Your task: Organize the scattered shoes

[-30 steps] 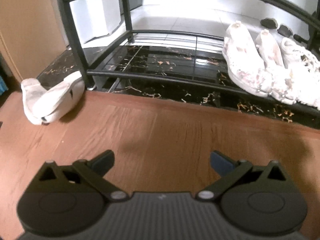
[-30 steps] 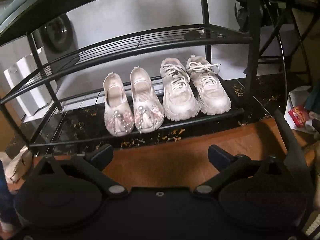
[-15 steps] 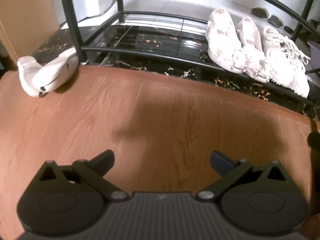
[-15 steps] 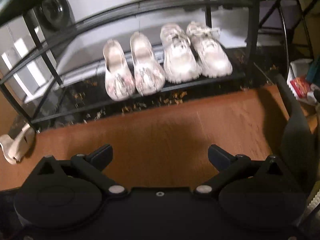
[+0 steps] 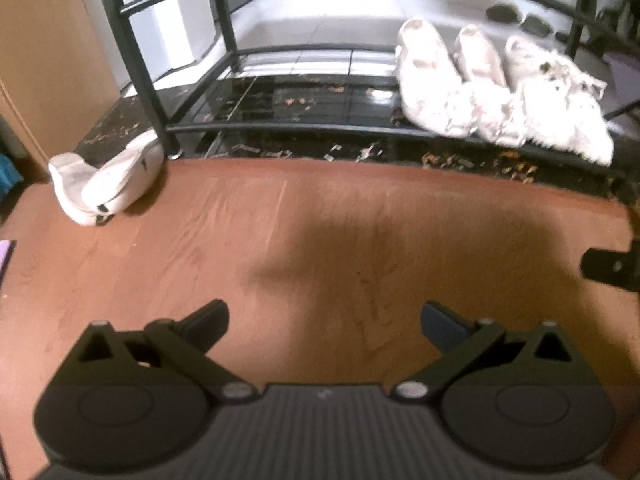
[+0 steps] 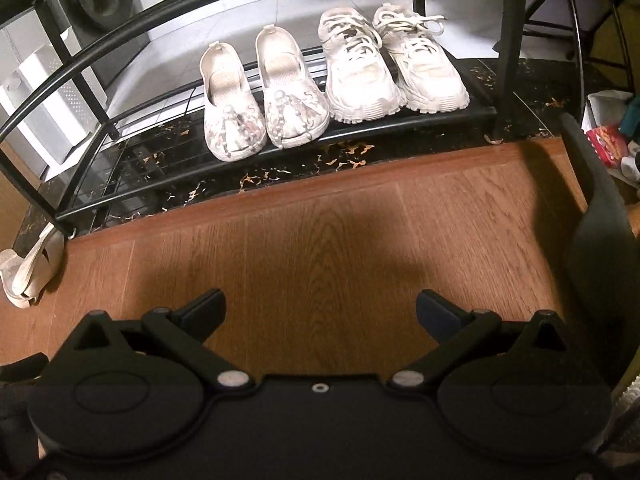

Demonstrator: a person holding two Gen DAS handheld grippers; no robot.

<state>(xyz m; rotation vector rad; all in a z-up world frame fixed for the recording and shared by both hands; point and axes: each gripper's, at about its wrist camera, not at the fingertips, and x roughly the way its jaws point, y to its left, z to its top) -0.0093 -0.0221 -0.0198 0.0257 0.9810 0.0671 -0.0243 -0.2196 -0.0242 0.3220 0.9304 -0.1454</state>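
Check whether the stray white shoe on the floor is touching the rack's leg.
Cannot tell. In the left wrist view the white shoe reaches the rack leg, but blur hides any contact or gap.

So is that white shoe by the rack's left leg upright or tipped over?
Tipped over. The white shoe lies on its side on the wooden floor, leaning against the rack leg.

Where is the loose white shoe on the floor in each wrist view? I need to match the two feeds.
Left wrist: the loose white shoe lies on its side at the left, on the wood floor beside the rack's front left leg.
Right wrist: the same shoe sits at the far left edge, partly cut off.
Shared landmark: that leg of the black shoe rack, just right of the shoe in both views.
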